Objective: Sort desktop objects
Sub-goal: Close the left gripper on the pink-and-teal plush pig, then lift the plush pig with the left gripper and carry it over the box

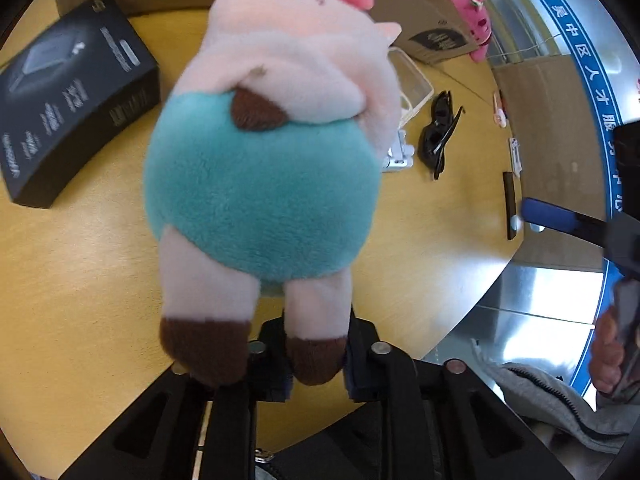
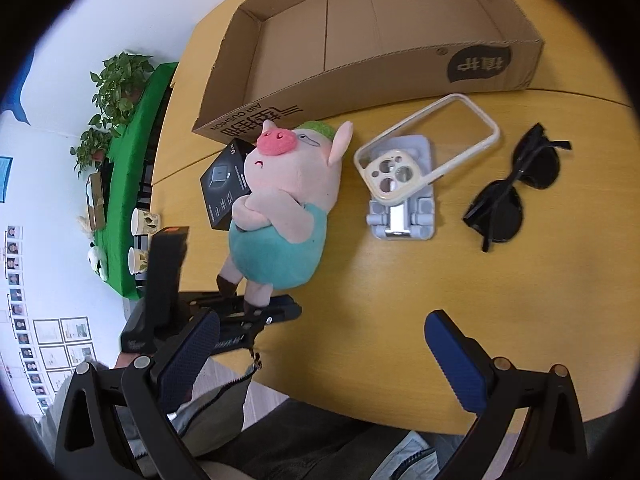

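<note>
One small foot of the soft pink pig toy in teal shorts (image 1: 264,168) is pinched by the left gripper (image 1: 312,356), above the yellow wooden table (image 1: 80,280). It might slip out before reaching the brown cardboard box (image 2: 360,40). The right gripper (image 2: 324,344) is wide, holding nothing.

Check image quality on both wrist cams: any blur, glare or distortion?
Left wrist: plush pig fills the frame, soft with close-range blur; black box bowed by fisheye. Right wrist: sharp, evenly lit; cardboard box edges curve; sunglasses crisp; dark vignette corners.
</note>
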`<state>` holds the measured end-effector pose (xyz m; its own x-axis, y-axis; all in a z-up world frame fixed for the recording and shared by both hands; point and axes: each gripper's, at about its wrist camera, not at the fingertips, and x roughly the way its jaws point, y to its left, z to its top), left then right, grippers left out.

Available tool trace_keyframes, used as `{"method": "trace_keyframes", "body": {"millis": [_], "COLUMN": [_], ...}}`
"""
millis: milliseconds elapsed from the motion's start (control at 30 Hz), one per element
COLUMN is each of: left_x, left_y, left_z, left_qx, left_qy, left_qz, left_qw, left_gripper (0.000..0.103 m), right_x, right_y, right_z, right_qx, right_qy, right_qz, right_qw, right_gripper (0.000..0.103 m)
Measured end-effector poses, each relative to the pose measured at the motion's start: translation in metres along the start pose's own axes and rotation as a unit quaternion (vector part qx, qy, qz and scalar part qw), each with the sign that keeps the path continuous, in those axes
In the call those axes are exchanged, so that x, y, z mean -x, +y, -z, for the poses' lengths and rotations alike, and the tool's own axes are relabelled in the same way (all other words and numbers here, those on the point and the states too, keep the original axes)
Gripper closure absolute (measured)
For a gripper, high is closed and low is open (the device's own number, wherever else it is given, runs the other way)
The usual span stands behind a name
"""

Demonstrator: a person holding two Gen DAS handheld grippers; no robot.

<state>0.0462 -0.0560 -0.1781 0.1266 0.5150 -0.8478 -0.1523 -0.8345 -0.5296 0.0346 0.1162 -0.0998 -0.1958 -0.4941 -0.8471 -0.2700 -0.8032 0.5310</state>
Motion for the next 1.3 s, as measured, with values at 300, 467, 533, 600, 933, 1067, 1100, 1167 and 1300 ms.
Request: {"method": "trace_keyframes", "body": {"millis": [300,467,533,600,933,1067,1100,1167,1300], "left_x": [0.052,0.039,0.024,0.013,0.003,-0.003,-0.002,0.001,0.019], "left_y": [0.020,0.040,0.038,0.028,0.017,0.008,0.009,0.009,-0.008], "left_z": [-0.002,-0.032,-0.047,-0.050,-0.039,-0.030,-0.028,-0.025,-0.020], "left_qx": [-0.006,0.021,0.010,-0.013,-0.018,-0.015,-0.006,0.003,-0.011], "left_qy": [-0.067,-0.065,-0.043,-0.033,-0.031,-0.024,-0.029,-0.035,-0.061], "left_qz": [0.045,0.062,0.061,0.042,0.031,0.016,0.017,0.015,-0.008], "left_qw": [0.9968,0.9957,0.9972,0.9985,0.9989,0.9995,0.9994,0.9993,0.9980], "left_gripper": [0.015,0.010,0.012,0.019,0.036,0.036,0.036,0.037,0.040], "right_x": [-0.038,-0.036,-0.034,-0.033,-0.055,-0.094,-0.099,-0.104,-0.091], "right_y": [-0.001,-0.011,-0.015,-0.015,-0.004,-0.002,-0.003,-0.006,0.005], "right_z": [-0.009,-0.005,-0.004,-0.005,-0.041,-0.050,-0.048,-0.043,-0.039], "right_qx": [-0.023,-0.043,-0.048,-0.050,-0.024,-0.018,-0.022,-0.031,-0.013], "right_qy": [0.023,0.023,0.022,0.021,-0.008,0.033,0.035,0.030,0.015], "right_qz": [0.001,0.012,0.015,0.017,-0.036,-0.022,-0.037,-0.065,-0.086], "right_qw": [0.999,0.999,0.998,0.998,0.999,0.999,0.998,0.997,0.996], "right_gripper": [0.001,0.001,0.001,0.001,0.001,0.001,0.001,0.002,0.021]}}
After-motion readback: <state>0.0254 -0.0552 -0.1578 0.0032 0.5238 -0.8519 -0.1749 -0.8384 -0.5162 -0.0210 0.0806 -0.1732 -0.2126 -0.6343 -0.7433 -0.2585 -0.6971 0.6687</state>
